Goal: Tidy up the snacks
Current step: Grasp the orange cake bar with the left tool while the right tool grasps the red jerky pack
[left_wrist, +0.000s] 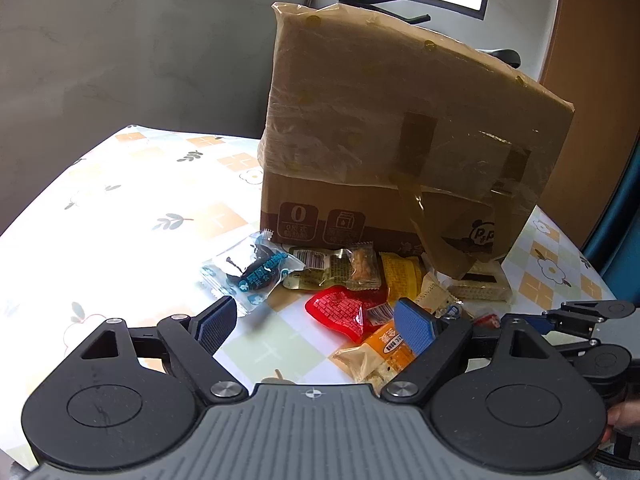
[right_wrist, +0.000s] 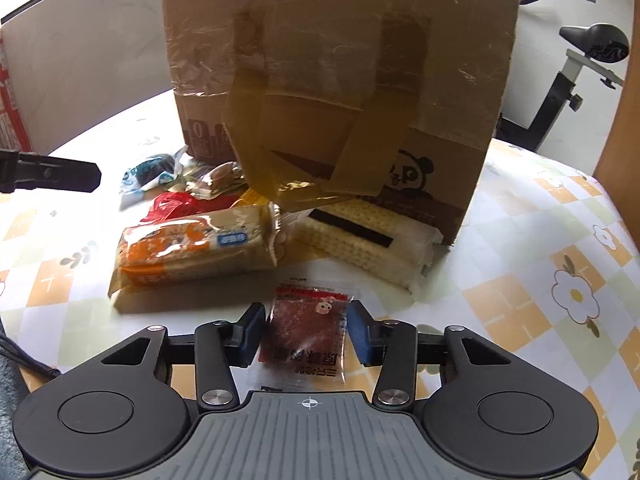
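Observation:
A taped cardboard box (left_wrist: 384, 128) stands on the table, with several snack packets in front of it. My left gripper (left_wrist: 316, 322) is open and empty above the pile, over a red jelly pack (left_wrist: 340, 308) and an orange cracker pack (left_wrist: 384, 352). A blue-and-clear packet (left_wrist: 250, 270) lies to the left. My right gripper (right_wrist: 306, 332) has its jaws around a small red meat-snack packet (right_wrist: 306, 330), its pads (right_wrist: 252, 330) close to both edges. The box (right_wrist: 340, 60), the orange cracker pack (right_wrist: 192, 248) and a pale wafer pack (right_wrist: 368, 236) lie ahead.
The table has a flowered checked cloth (left_wrist: 132, 216). A grey wall stands behind on the left. An exercise bike (right_wrist: 580, 76) stands beyond the table on the right. My right gripper also shows in the left wrist view (left_wrist: 588, 316).

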Available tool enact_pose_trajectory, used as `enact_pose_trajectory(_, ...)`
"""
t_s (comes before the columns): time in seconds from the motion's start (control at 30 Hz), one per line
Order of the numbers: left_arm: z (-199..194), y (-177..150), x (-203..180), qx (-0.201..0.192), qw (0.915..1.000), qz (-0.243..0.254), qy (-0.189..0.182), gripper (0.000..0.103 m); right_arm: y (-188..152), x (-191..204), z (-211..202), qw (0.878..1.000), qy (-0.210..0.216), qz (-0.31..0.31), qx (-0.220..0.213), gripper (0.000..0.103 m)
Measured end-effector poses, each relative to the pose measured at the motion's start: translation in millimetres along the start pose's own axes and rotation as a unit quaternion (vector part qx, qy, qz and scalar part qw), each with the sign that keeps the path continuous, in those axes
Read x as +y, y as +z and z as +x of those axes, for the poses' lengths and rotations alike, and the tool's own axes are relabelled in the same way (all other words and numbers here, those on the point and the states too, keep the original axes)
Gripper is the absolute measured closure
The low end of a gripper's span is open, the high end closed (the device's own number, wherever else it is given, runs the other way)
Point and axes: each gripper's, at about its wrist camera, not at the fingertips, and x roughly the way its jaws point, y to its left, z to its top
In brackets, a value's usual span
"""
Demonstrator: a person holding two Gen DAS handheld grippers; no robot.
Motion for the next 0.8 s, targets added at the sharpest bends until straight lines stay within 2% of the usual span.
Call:
enact_pose_trajectory(0.07, 5, -1, -2, 0.011, 0.9997, 0.007, -0.018, 0.016, -1, -8, 1, 1.000, -0.013, 0.003, -0.010, 0.065)
enact_pose_trajectory(0.17, 16, -3, -9, 0.027, 0.9983, 0.028, -0.044, 0.022, -8, -15, 1, 0.999, -0.010, 0.006, -0.030, 0.065)
enact_pose_trajectory(0.37, 42, 0, -32, 0.050, 0.9911, 0.083, -0.091, 0.024, -14, -10, -2, 0.999, -0.025, -0.003, -0.048, 0.065)
enact_pose_trajectory(0.53, 61, 2, -54, 0.055, 0.9845, 0.136, -0.096, 0.025, -13, -10, 0, 0.998, -0.029, 0.004, -0.050, 0.065)
enact_pose_trajectory(0.6, 70, 2, -60, 0.060, 0.9830, 0.145, -0.096, 0.031, -13, -10, 0, 0.998, -0.028, 0.005, -0.050, 0.065)
enact_pose_trajectory(0.8, 84, -1, -71, 0.068, 0.9806, 0.156, -0.097, 0.038, -12, -12, 0, 0.998, -0.024, 0.008, -0.051, 0.065)
